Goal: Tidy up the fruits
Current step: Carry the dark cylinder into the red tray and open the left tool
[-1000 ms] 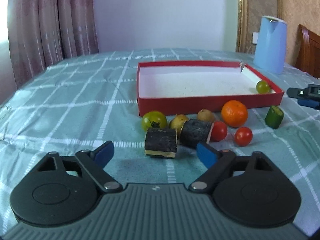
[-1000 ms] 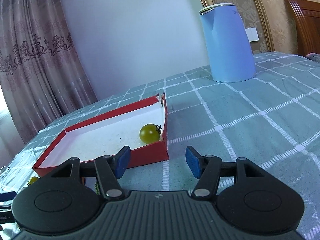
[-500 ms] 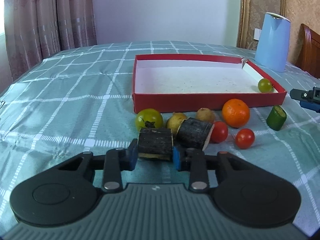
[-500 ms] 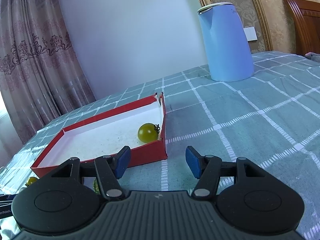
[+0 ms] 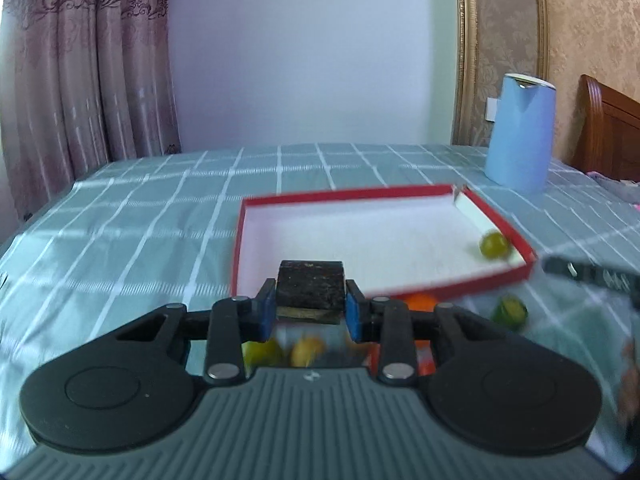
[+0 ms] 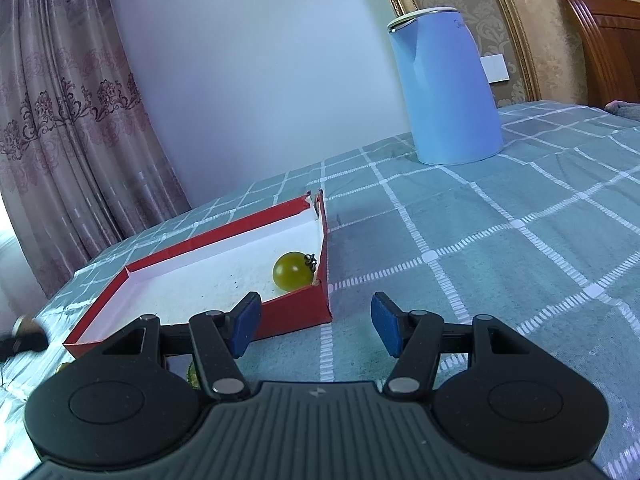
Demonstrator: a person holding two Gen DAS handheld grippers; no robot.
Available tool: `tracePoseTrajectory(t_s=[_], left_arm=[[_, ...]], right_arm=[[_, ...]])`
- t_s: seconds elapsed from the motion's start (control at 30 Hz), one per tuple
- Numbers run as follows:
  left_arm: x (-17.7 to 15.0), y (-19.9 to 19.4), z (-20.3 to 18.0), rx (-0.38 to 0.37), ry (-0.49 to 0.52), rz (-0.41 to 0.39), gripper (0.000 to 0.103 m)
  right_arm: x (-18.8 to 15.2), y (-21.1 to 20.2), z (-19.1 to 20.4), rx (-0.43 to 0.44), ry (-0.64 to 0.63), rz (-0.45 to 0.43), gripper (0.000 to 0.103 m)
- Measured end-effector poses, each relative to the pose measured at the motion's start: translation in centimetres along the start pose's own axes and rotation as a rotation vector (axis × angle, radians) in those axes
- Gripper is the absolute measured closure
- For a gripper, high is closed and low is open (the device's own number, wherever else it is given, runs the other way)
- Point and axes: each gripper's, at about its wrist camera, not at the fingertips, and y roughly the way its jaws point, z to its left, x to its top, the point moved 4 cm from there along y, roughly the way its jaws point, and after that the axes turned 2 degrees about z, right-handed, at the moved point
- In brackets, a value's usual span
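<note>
My left gripper (image 5: 311, 312) is shut on a dark, rough-skinned chunk (image 5: 311, 287) and holds it above the cloth, in front of the red tray (image 5: 496, 224). A small green fruit (image 5: 494, 245) lies in the tray's right near corner, also seen from the right wrist as the green fruit (image 6: 293, 271) inside the red tray (image 6: 296, 312). Below the left fingers, blurred, lie a green fruit (image 5: 262, 352), a yellowish one (image 5: 307, 352), an orange (image 5: 420, 302) and a green cucumber piece (image 5: 509, 310). My right gripper (image 6: 316, 328) stands open and empty just right of the tray's corner.
A light blue kettle (image 5: 520, 136) stands at the back right on the checked green tablecloth (image 5: 140, 232); the same kettle (image 6: 444, 88) rises beyond the right gripper. Curtains hang at the left, and a wooden chair back (image 5: 612, 136) is at the far right.
The left gripper's jaws came together on the dark chunk, then lifted it off the cloth toward the tray. The right gripper stayed still and open.
</note>
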Motion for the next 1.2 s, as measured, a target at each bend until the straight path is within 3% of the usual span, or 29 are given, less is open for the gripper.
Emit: tracePoseTrajectory(t_s=[0.17, 0.37, 0.7, 0.93, 1.07, 1.2], left_arm=[[2.9, 5.2, -0.8, 0.059, 0.016, 0.007, 0.072], [2.7, 9.4, -0.6, 0.052, -0.022, 0.086, 0.071], [2.0, 6.9, -0.2, 0.07, -0.041, 0.048, 0.066], [0.1, 0.8, 0.0, 0.108, -0.042, -0.075, 0.037], [-2.0, -1.6, 0.9, 0.095, -0.068, -0.087, 0.032], [-3.9, -3.2, 1.7, 0.107, -0.063, -0.097, 0.006]], right_arm=[[0.0, 0.0, 0.0, -0.006, 0.005, 0.004, 0.043], [0.0, 0.0, 0.0, -0.017, 0.004, 0.003, 0.043], [0.0, -0.1, 0.0, -0.028, 0.005, -0.008, 0.043], [0.0, -0.4, 0.0, -0.054, 0.001, -0.022, 0.043], [0.0, -0.4, 0.0, -0.052, -0.001, -0.025, 0.043], [0.0, -0.5, 0.0, -0.051, -0.001, -0.025, 0.043]])
